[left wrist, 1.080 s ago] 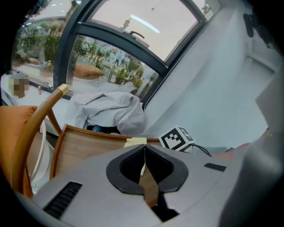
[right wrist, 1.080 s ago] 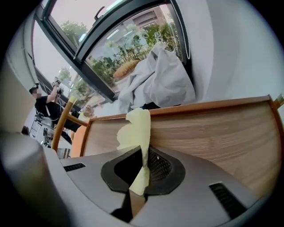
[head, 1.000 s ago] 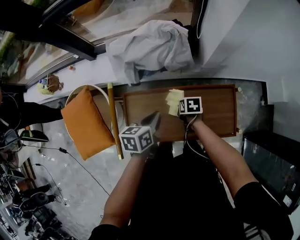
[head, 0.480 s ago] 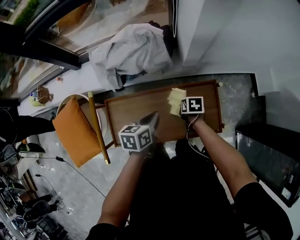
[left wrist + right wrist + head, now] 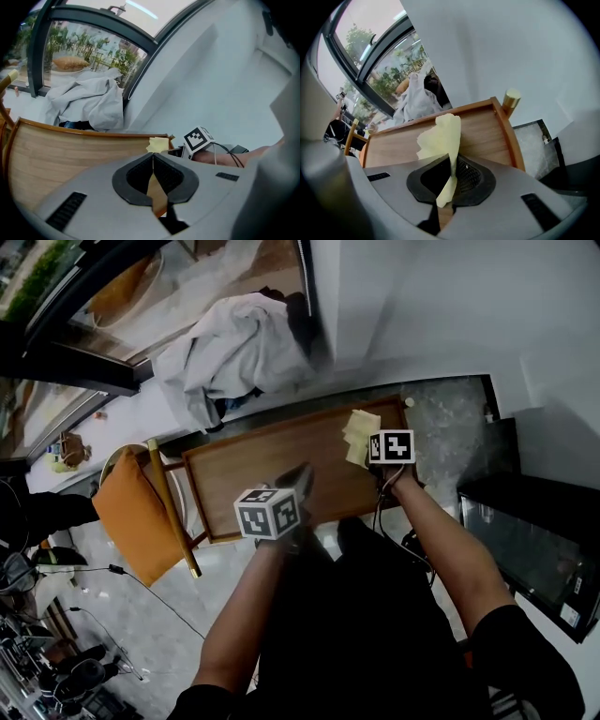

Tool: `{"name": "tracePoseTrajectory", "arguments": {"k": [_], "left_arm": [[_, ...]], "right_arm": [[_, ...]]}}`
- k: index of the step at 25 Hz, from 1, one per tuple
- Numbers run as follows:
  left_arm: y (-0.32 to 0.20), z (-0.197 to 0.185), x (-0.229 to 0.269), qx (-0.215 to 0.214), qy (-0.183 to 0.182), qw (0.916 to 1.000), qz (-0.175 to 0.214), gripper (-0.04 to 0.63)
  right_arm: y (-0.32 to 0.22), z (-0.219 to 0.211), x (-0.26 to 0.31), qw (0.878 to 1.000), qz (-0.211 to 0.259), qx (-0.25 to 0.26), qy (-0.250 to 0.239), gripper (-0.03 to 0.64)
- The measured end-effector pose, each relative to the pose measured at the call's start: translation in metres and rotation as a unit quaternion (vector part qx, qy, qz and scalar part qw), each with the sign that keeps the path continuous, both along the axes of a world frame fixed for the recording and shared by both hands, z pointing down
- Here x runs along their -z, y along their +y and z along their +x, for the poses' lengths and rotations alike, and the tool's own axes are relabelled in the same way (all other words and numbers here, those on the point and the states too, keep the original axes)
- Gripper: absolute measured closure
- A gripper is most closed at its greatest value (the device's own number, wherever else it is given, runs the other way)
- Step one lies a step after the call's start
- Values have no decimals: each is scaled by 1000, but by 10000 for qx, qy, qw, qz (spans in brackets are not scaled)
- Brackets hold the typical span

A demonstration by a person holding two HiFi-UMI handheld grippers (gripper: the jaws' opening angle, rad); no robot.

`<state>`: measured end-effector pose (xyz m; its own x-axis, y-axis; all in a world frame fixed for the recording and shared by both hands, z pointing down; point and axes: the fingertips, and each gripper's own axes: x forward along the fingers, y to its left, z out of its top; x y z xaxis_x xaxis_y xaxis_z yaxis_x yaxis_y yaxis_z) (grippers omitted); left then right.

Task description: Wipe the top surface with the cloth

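Note:
A pale yellow cloth [image 5: 358,434] [image 5: 440,138] is pinched in my right gripper [image 5: 372,451] [image 5: 451,174], which is shut on it over the right end of the wooden table top [image 5: 262,474] [image 5: 478,129]. The cloth stands up from the jaws and folds leftward. My left gripper [image 5: 298,486] [image 5: 153,174] hovers at the table's near edge, left of the right one, shut with nothing between its jaws. In the left gripper view, the cloth [image 5: 158,144] shows beside the right gripper's marker cube [image 5: 199,139].
A heap of white fabric [image 5: 230,348] [image 5: 86,103] lies on the sill beyond the table. A chair with an orange cushion [image 5: 131,517] stands at the table's left end. A dark cabinet [image 5: 530,521] is to the right; a brass knob [image 5: 512,98] tops the table's far right corner.
My right gripper has carried the cloth rightward along the table top to its right end. The head view has swung, shifting the table and chair leftward. The left gripper keeps its place.

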<state>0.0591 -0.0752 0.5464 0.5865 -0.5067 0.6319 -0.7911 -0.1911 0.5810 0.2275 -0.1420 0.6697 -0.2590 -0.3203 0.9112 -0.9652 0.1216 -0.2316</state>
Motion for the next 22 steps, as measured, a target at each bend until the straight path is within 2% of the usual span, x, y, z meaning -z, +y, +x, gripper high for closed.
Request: {"name": "tracePoseTrajectory", "arguments": {"k": [10,15,18,22], "left_arm": [[-10,35,-3,-243,154,9996,52,583],[-6,31,-5,-276,209,9994,43,583],[-1,19,-3,-227,233,9995,61,583],[0,-12,3,12,245,9996,155,583]], "right_arm": [[2,52,12,9987,202,-203,414,584],[3,70,23,9947,363,-521,803,583],[4,61,34,9938,493,-565,817,583],[0,7,56,9952,786,-160,564,583]]}}
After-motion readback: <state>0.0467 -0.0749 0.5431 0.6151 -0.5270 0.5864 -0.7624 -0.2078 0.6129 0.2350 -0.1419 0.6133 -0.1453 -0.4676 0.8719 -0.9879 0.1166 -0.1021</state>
